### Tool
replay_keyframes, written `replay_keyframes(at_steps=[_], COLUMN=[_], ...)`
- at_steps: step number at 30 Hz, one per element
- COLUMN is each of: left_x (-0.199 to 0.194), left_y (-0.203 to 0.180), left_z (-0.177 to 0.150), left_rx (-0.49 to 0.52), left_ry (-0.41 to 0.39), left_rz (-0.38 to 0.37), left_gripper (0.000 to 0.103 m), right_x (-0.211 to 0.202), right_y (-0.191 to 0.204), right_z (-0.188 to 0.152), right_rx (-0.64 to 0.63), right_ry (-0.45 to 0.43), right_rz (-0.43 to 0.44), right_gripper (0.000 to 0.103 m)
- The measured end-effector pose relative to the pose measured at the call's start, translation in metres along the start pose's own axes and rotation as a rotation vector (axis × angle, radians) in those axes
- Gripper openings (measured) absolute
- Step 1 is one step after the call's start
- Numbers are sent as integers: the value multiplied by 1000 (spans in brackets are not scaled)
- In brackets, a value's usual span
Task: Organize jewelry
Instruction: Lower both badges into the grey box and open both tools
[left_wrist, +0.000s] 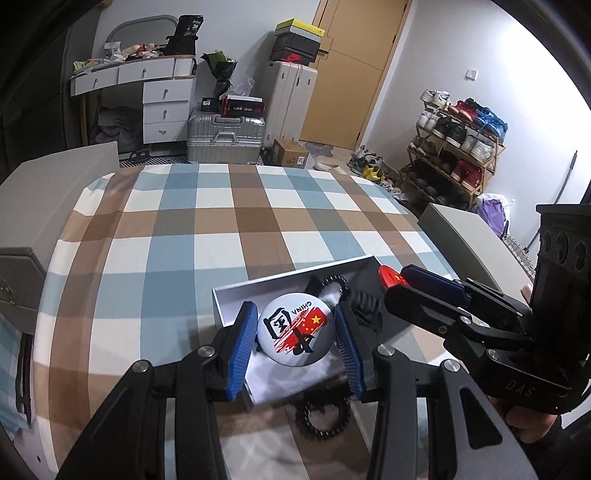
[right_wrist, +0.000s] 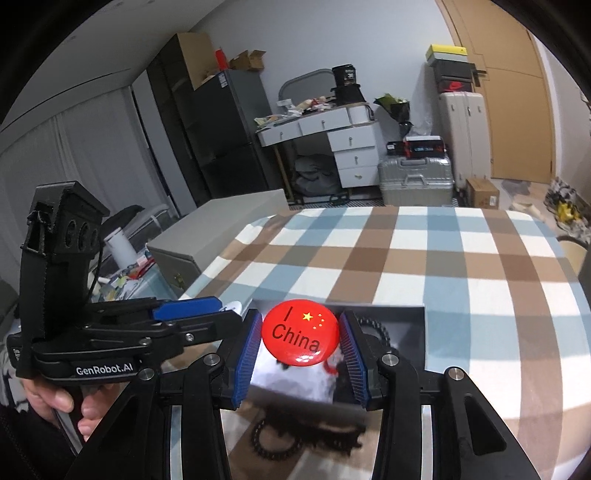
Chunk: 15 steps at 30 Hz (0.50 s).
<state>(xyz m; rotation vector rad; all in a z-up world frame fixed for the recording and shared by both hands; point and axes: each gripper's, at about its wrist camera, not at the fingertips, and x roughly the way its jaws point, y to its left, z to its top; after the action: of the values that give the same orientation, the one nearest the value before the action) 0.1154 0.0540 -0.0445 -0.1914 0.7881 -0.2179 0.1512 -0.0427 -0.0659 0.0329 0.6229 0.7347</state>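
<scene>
Left gripper (left_wrist: 295, 334) jaws grasp the white badge (left_wrist: 295, 334), right gripper (right_wrist: 301, 339) jaws the red badge (right_wrist: 300, 338), both above the open box (left_wrist: 236, 295); neither badge is stowed yet.

Beyond my checked tablecloth (left_wrist: 221, 236) I see a white drawer desk (left_wrist: 162, 99), silver suitcases (left_wrist: 225, 138), a wooden door (left_wrist: 354, 70) and a shoe rack (left_wrist: 454, 147).
</scene>
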Motion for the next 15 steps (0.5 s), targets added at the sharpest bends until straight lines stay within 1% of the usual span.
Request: replay_keyframes(at_steps=[5, 11, 15], left_x=[10, 22, 25], left_y=[3, 5, 5], left_z=[3, 3, 3], left_rx=[1, -10, -9], left_ry=[21, 60, 72], left_rz=[-15, -50, -47], left_gripper=[37, 37, 37], right_x=[14, 25, 31], right_y=[-7, -14, -16], right_z=[8, 8, 6], right_rx=[6, 14, 7], right_ry=[7, 25, 43], right_rz=[8, 6, 0], right_gripper=[42, 42, 42])
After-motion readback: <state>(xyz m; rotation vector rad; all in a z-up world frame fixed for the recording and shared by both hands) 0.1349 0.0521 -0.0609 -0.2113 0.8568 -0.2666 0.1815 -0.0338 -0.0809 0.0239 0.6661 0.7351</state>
